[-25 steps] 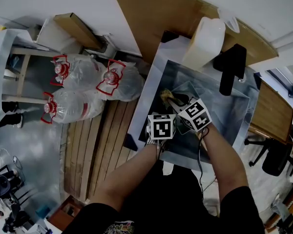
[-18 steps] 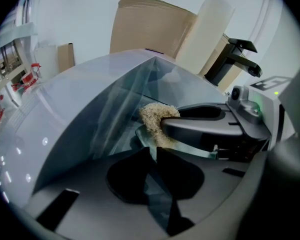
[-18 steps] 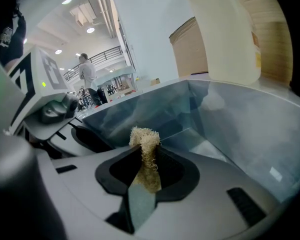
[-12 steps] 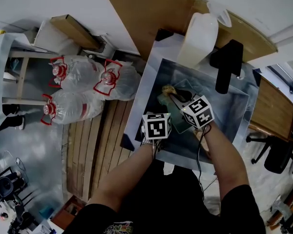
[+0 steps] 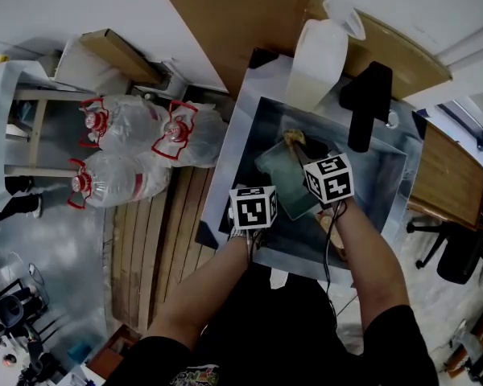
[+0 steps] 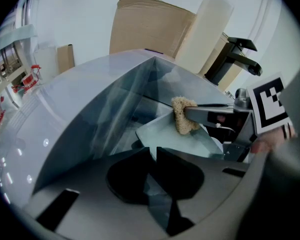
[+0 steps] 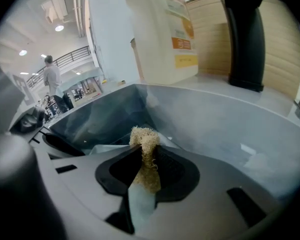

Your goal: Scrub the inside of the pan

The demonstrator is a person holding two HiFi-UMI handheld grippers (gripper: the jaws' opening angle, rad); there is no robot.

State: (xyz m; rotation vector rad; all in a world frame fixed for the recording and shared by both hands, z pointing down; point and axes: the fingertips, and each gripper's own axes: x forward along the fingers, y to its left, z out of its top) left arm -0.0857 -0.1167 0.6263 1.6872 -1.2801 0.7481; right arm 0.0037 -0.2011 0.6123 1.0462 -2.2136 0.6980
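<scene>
Where the steel table (image 5: 240, 147) drops into a deep sink (image 5: 386, 187), a white jug (image 5: 315, 63) and a black tap (image 5: 364, 103) stand along the back rim. A brown board (image 5: 241, 30) leans at the wall behind them. On the floor to the left, three big water bottles (image 5: 129, 127) sit beside wooden slats (image 5: 145, 240). Inside the sink the pan (image 5: 283, 179) lies tilted. The left gripper (image 6: 153, 155) has just been closing its jaws. They pinch the pan's near rim and stand only narrowly apart, with the thin edge between them. The right gripper (image 7: 149, 153) is clamped on a tan sponge (image 7: 144, 134). The sponge's tip pokes past the jaws at the pan's far end; whether it presses on the pan I cannot tell.
</scene>
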